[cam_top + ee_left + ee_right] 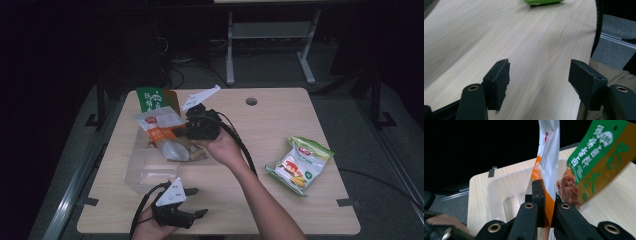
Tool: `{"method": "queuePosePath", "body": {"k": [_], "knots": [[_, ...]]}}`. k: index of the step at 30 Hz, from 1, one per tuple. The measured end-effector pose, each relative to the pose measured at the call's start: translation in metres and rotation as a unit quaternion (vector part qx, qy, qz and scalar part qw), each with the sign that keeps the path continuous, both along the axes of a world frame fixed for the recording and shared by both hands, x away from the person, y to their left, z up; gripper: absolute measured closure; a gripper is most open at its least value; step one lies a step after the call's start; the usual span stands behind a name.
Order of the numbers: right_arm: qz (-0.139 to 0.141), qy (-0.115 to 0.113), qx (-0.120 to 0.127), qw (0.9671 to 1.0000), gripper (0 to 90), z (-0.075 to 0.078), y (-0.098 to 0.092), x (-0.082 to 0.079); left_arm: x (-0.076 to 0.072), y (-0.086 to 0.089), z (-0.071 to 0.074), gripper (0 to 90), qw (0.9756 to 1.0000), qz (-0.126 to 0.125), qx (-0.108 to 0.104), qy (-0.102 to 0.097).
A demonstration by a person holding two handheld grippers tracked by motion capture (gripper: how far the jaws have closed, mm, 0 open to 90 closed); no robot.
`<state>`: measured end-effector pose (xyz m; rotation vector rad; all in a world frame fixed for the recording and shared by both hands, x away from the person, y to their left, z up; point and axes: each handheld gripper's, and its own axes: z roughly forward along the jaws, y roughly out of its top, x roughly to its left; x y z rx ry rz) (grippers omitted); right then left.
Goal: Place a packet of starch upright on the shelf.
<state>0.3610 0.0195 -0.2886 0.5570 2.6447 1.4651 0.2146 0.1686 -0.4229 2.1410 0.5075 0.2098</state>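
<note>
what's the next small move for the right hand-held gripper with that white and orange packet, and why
Probably lower the packet into the clear plastic bin and only then open. The right hand-held gripper is shut on the white and orange snack packet, which hangs over the bin beside the green packet. The left hand-held gripper is open over bare table.

Three snack packets counted, white-and-orange packet (159,129), green-and-brown packet (156,100), green packet (300,164), one clear plastic container (145,172), two grippers (186,136) (199,202), one table (280,125).
</note>
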Motion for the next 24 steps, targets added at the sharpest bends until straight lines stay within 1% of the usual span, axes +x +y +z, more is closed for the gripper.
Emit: {"method": "queuePosePath", "body": {"k": [4, 6, 9, 10, 12, 13, 15, 20, 21, 23, 24], "knots": [[0.009, 0.006, -0.005, 0.9999, 89.8, 0.0, 0.02, 0.006, -0.001, 0.002, 0.001, 32.1, 1.0, 0.0, 0.001, -0.002], [0.013, 0.005, -0.003, 0.9999, 89.8, 0.0, 0.028, 0.009, -0.001, 0.002, 0.001, 32.1, 1.0, 0.0, -0.001, -0.002], [0.016, 0.012, 0.001, 0.9998, 89.8, -0.001, 0.04, 0.012, -0.002, 0.002, 0.001, 32.1, 1.0, -0.001, -0.003, 0.001], [0.019, 0.011, -0.004, 0.9998, 89.8, -0.003, 0.047, 0.014, -0.002, 0.002, 0.001, 32.2, 1.0, 0.0, -0.008, 0.004], [0.021, 0.014, -0.008, 0.9996, 89.9, -0.006, 0.057, 0.017, -0.004, 0.002, 0.002, 32.4, 1.0, -0.002, -0.007, 0.001], [0.024, 0.014, -0.008, 0.9996, 89.8, -0.008, 0.062, 0.018, -0.004, 0.003, 0.003, 32.4, 1.0, -0.005, 0.0, -0.003], [0.026, 0.022, -0.002, 0.9994, 89.8, -0.014, 0.071, 0.021, -0.005, 0.002, 0.002, 32.4, 1.0, -0.001, -0.006, 0.0], [0.03, 0.035, 0.004, 0.9989, 89.8, -0.028, 0.084, 0.027, -0.003, 0.006, 0.002, 32.7, 1.0, -0.008, 0.003, -0.003], [0.028, 0.038, 0.003, 0.9989, 89.8, -0.033, 0.086, 0.029, -0.002, 0.006, 0.002, 32.7, 1.0, -0.007, 0.003, -0.002], [0.026, 0.047, 0.002, 0.9986, 89.8, -0.04, 0.087, 0.032, -0.004, 0.004, 0.001, 32.7, 1.0, -0.003, -0.002, 0.009], [0.024, 0.048, 0.001, 0.9986, 89.8, -0.044, 0.087, 0.033, -0.003, 0.004, 0.0, 32.8, 0.9999, -0.004, 0.0, 0.009]]}}
